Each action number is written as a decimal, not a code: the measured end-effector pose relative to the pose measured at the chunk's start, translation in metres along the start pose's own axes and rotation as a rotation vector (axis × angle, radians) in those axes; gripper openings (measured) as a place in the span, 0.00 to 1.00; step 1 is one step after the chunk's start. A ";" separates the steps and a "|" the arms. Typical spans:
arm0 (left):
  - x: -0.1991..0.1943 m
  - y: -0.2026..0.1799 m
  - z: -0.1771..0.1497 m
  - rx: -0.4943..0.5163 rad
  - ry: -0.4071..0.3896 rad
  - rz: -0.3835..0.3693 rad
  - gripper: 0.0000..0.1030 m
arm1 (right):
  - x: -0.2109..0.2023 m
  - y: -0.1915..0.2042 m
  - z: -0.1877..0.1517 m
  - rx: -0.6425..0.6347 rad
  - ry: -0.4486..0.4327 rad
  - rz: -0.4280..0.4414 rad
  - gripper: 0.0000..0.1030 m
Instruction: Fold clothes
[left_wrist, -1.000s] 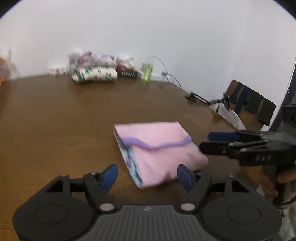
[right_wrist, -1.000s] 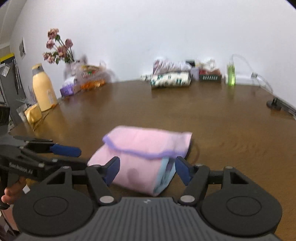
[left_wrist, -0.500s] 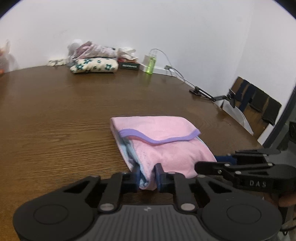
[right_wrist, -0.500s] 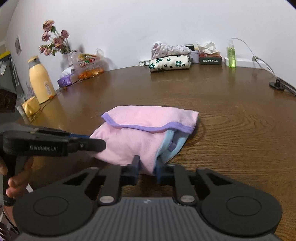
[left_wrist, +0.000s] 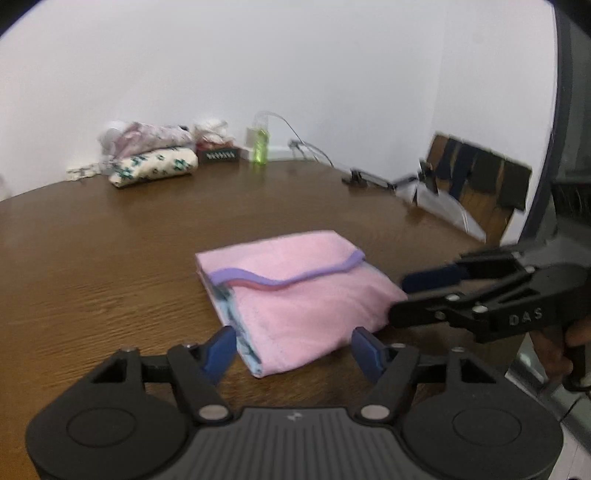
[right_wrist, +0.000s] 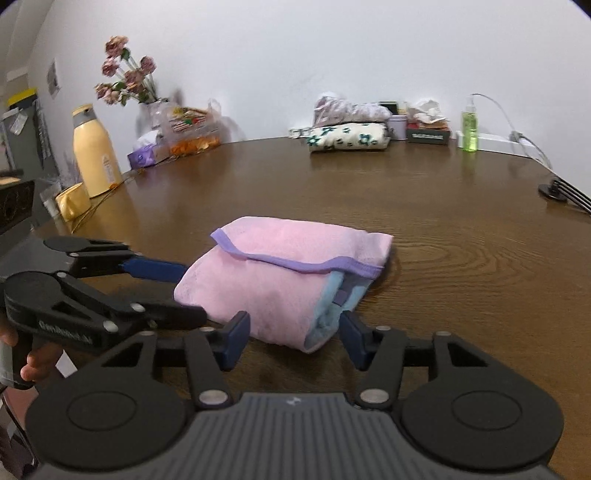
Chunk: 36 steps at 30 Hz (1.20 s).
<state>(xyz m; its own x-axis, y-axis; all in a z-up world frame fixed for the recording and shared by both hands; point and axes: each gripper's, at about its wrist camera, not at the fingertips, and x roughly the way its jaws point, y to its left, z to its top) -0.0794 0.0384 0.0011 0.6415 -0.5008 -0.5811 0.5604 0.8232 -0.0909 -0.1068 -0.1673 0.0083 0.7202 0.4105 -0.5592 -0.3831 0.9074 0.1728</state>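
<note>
Opening: left gripper and right gripper, nothing pinched.
Garment: pink garment folded compact on table.
Remaining: likely stacking.

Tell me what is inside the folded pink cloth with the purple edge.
Light blue fabric layers show at the open end of the folded pink cloth. How far they go inside is covered.

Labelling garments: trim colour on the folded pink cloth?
Purple trim on the pink cloth; clearest in right wrist view.
</note>
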 end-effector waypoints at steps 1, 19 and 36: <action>0.005 0.000 0.000 -0.002 0.013 -0.006 0.50 | 0.004 -0.001 0.001 0.002 0.006 0.006 0.33; -0.033 -0.008 -0.009 -0.029 -0.022 0.048 0.60 | -0.028 0.000 -0.005 -0.012 0.018 -0.020 0.59; -0.023 0.027 0.027 -0.276 -0.093 0.135 0.76 | -0.003 -0.029 0.034 0.189 -0.063 -0.106 0.82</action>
<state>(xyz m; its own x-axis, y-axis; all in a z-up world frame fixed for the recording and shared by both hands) -0.0646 0.0651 0.0340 0.7525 -0.3937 -0.5280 0.3114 0.9191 -0.2415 -0.0783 -0.1921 0.0324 0.7874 0.3114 -0.5319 -0.1922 0.9440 0.2681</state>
